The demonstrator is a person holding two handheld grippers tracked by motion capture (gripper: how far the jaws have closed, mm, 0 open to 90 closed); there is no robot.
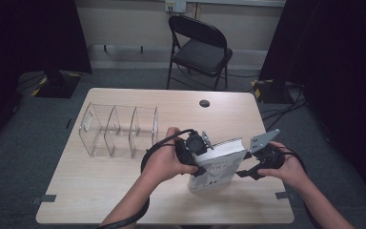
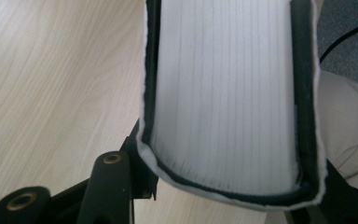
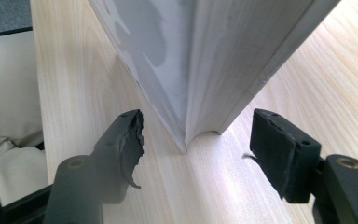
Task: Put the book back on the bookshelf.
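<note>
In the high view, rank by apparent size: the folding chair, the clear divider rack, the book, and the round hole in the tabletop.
1. folding chair, though it stands farther off
2. clear divider rack, close to the chair in apparent size
3. book
4. round hole

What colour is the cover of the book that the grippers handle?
The book has a white to pale grey cover with darker grey markings, seen best in the right gripper view.

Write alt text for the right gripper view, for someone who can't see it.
A white book stands on a light wooden table, its lower corner close to the camera. The right gripper is open, its two black jaws apart on either side of that corner without touching it. Pale fabric shows at the left edge.
</note>
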